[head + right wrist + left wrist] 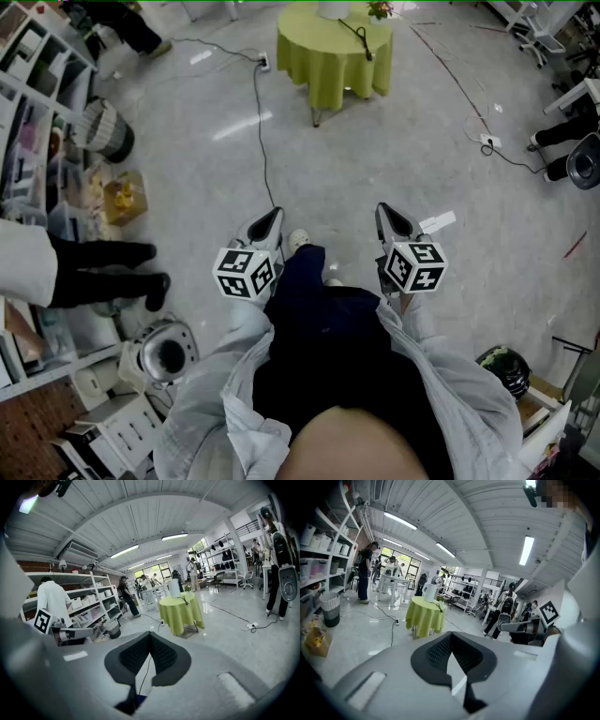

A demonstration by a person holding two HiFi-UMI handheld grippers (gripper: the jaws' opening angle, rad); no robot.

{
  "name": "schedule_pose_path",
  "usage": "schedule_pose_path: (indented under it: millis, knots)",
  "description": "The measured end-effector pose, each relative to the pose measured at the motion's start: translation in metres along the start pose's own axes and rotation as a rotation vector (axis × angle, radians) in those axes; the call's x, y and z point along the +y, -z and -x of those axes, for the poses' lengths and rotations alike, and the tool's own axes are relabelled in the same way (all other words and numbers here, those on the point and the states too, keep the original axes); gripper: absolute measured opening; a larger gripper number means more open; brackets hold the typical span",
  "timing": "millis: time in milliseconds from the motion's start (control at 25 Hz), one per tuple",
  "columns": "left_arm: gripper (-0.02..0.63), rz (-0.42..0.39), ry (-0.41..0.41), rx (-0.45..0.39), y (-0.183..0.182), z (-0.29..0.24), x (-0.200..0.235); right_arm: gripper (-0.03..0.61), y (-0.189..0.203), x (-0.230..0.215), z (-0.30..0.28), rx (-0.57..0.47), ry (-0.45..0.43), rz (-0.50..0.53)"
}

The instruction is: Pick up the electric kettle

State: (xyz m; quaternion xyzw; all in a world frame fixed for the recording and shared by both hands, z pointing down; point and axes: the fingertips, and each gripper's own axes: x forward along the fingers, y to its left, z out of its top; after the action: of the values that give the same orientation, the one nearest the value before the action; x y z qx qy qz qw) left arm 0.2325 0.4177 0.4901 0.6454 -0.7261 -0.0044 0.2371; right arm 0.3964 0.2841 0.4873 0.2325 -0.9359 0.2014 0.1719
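Note:
The white electric kettle (430,592) stands on a round table with a yellow-green cloth (333,56), far across the floor from me. The right gripper view shows the kettle (174,588) on the same table (180,613), with a dark cable trailing off it. In the head view only the kettle's white base (332,8) shows at the top edge. My left gripper (271,218) and right gripper (388,215) are held side by side in front of my body and point toward the table. Both are shut with nothing in them: the left gripper's (450,637) pads meet, as do the right gripper's (150,637).
White shelves (33,84) line the left side, with a mesh bin (103,129) and a person's dark legs (103,272) beside them. A silvery pot (165,354) sits low at the left. A black cord (262,141) runs over the floor toward the table. More people stand further off.

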Motion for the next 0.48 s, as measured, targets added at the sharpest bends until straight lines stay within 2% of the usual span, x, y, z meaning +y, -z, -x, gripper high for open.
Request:
schedule_pose_path:
  millis: [280, 480]
  knots:
    - [0.016, -0.109, -0.015, -0.014, -0.006, 0.012, 0.002, 0.002, -0.001, 0.007, 0.023, -0.055, 0.003, 0.011]
    - [0.017, -0.105, -0.009, -0.012, 0.001, 0.009, -0.007, 0.002, 0.010, 0.006, 0.025, -0.032, 0.014, 0.018]
